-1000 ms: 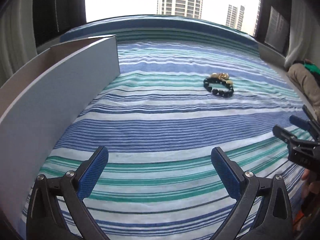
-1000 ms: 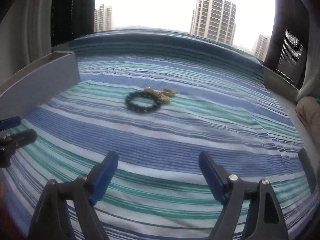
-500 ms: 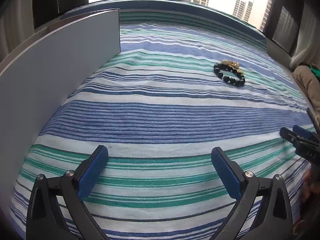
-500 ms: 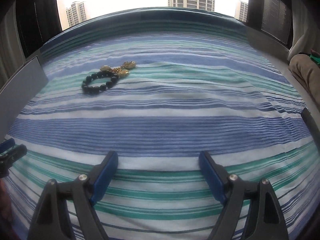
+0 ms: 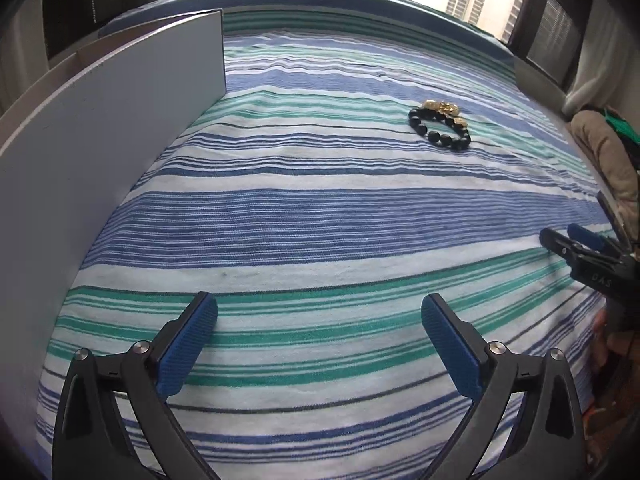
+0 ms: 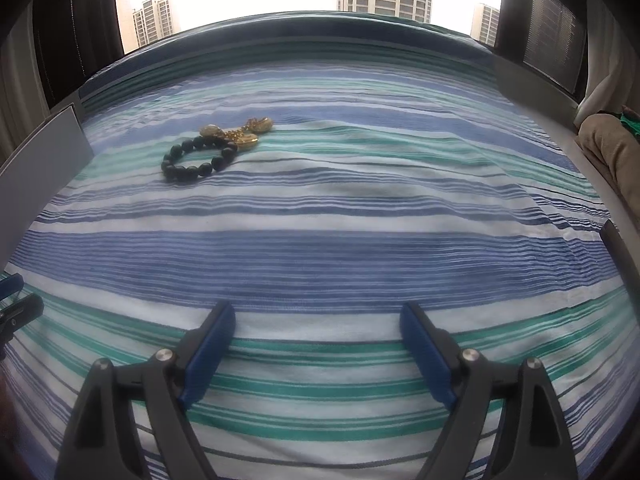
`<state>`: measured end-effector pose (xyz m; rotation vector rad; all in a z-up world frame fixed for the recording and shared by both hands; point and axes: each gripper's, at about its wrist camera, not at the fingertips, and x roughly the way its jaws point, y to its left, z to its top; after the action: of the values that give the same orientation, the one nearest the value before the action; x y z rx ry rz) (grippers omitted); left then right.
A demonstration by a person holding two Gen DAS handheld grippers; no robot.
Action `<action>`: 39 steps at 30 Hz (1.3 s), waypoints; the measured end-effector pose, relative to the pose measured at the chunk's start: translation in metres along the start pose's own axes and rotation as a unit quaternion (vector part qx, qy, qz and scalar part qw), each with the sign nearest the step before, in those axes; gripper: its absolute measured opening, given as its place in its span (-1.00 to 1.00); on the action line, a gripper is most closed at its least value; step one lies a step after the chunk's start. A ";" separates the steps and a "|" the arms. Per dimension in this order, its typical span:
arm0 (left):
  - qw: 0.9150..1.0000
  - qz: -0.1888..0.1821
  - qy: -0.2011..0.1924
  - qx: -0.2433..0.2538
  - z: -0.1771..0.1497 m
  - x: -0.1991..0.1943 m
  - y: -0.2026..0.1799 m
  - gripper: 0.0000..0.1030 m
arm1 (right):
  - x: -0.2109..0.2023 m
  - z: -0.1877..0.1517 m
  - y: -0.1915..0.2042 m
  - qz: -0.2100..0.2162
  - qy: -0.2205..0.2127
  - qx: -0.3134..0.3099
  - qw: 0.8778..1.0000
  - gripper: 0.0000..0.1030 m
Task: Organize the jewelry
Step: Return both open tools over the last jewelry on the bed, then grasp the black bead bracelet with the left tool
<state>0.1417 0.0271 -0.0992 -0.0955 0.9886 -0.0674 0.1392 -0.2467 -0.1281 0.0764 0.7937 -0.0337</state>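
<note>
striped cloth (image 5: 320, 216) covers the surface, blue, green and white. grey box wall (image 5: 100, 128) stands along its left edge. left tongs (image 5: 319, 340) and right tongs (image 6: 316, 340) both held wide open, gripping nothing, over the near stripes. black bead bracelet (image 6: 198, 160) lies far off mid-cloth, touching gold jewelry (image 6: 240, 134).

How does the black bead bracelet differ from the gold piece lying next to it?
The bracelet is a ring of round, dark beads lying open in a loop; the gold piece is shiny, a bunched cluster of chain and flat charms. The bracelet lies nearer the grippers, the gold piece behind it. Both rest on the striped sheet, touching at one edge, ungripped.
</note>
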 end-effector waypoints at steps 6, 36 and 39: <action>0.999 -0.033 -0.020 0.030 0.072 -0.051 -0.025 0.99 | 0.000 0.000 0.000 0.000 0.000 0.000 1.000 0.70; 0.997 0.036 0.029 0.055 0.079 0.040 -0.040 -0.82 | 0.000 0.000 0.002 -0.001 0.002 -0.001 1.000 0.73; 0.998 0.043 0.019 0.053 0.052 0.008 -0.013 -0.81 | 0.000 0.000 0.002 -0.001 0.002 -0.001 1.000 0.73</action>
<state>0.1896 0.0155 -0.0764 0.0445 1.0242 -0.0429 0.1388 -0.2449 -0.1281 0.0730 0.7976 -0.0349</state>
